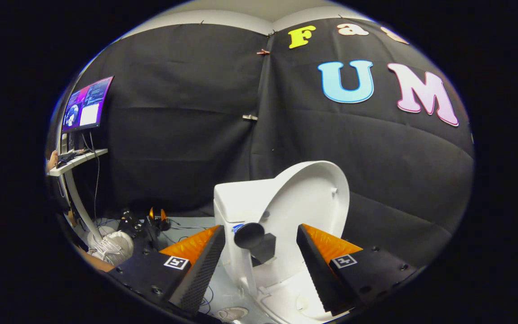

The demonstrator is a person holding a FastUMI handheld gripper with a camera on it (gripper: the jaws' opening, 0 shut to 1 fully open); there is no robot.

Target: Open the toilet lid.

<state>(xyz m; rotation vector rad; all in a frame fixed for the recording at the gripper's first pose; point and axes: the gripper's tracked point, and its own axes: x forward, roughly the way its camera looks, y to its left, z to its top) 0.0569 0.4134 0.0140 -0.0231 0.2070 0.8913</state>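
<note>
**Lid's already up, gripper holding nothing**

The toilet lid (313, 198) stands raised against the tank (236, 198), just beyond the gripper (259, 247), so the job looks done. The fingers are spread wide apart with nothing between them. The bowl (281, 288) is mostly cut off below, and I can't identify the dark round knob (249, 235) in front.

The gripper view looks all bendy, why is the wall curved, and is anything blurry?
In the gripper view the fisheye lens bows the black wall; the raised toilet lid looks sharp and evenly lit; the open gripper shows large; the dark knob between its fingers is slightly soft.
</note>
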